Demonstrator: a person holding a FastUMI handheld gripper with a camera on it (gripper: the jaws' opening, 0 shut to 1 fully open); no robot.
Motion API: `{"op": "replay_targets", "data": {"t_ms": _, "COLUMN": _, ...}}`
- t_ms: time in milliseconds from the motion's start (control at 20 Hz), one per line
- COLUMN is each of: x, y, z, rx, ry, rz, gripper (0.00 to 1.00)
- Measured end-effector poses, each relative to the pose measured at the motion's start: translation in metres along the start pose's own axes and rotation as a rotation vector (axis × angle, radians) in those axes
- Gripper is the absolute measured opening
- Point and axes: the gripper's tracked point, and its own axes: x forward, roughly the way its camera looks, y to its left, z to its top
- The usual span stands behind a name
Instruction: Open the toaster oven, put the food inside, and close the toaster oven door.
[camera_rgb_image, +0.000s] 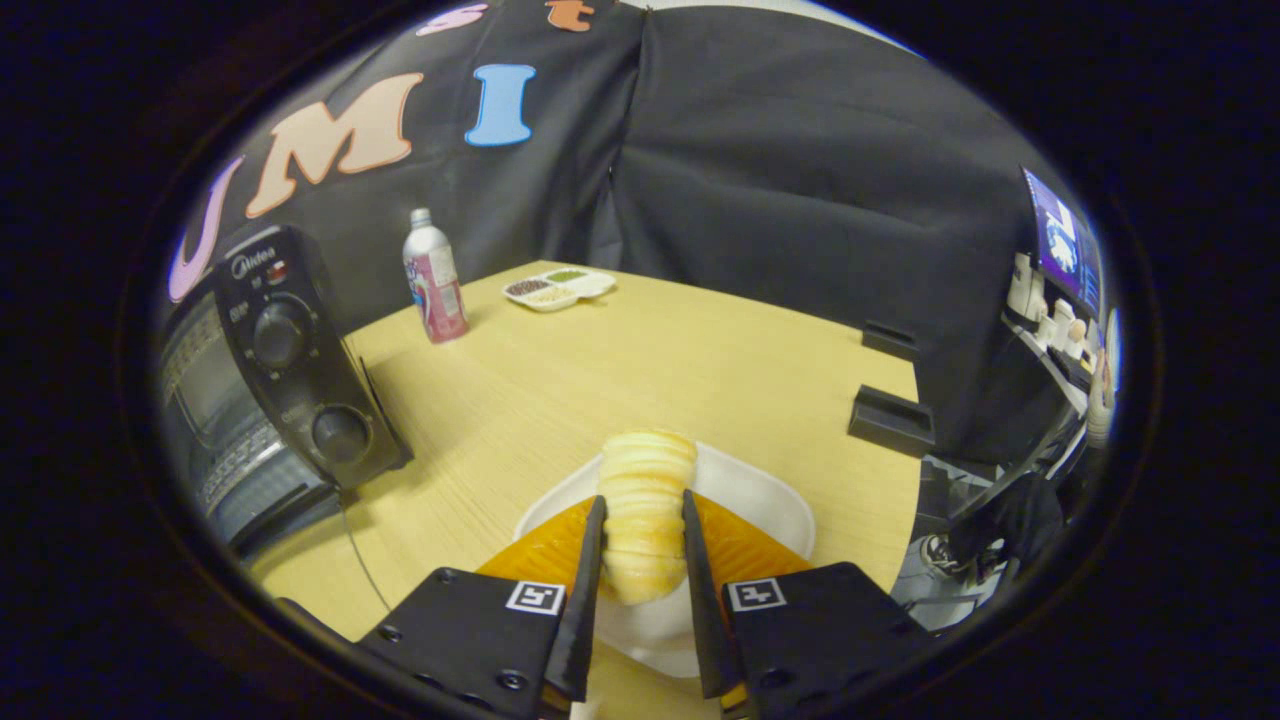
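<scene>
**Gripping the food, oven step not yet confirmed**

Closing in at the near end: we see the gripper (640, 545) with its two fingers drawn narrow around the ridged bread roll (645, 510), one finger against each flank. We read that as a firm pinch on the food, jaws only as far apart as the roll is wide. The roll sits over a white plate (765, 495); we cannot tell whether it is lifted clear or resting on it.

Plate rests on the wooden table (600, 370), just ahead of the fingers at 12 o'clock.

Farther out, at 10 o'clock from the fingers, stands the toaster oven (270, 380), its control panel with two knobs facing us. The glass front is seen at a steep angle; door looks shut, but we cannot be sure.

Beyond, at 11 o'clock, a pink-labelled bottle (433, 280) stands upright, and past it a divided snack dish (560, 288) near the far table edge.

Our judgement on progress: food is in hand, which is early work. Getting the door open, placing the roll inside and closing the door all appear left to do.
</scene>
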Motion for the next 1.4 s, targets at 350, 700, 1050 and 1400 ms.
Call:
{"op": "replay_targets", "data": {"t_ms": 350, "x": -0.068, "y": 0.047, "z": 0.037, "rx": 0.117, "ry": -0.119, "rz": 0.154, "gripper": 0.45}}
{"op": "replay_targets", "data": {"t_ms": 700, "x": -0.147, "y": 0.139, "z": 0.039, "rx": 0.277, "ry": -0.097, "rz": 0.392, "gripper": 0.44}}
{"op": "replay_targets", "data": {"t_ms": 1050, "x": -0.157, "y": 0.211, "z": 0.024, "rx": 0.416, "ry": -0.022, "rz": 0.552, "gripper": 0.44}}
{"op": "replay_targets", "data": {"t_ms": 1400, "x": -0.141, "y": 0.264, "z": 0.014, "rx": 0.466, "ry": 0.006, "rz": 0.623, "gripper": 0.44}}
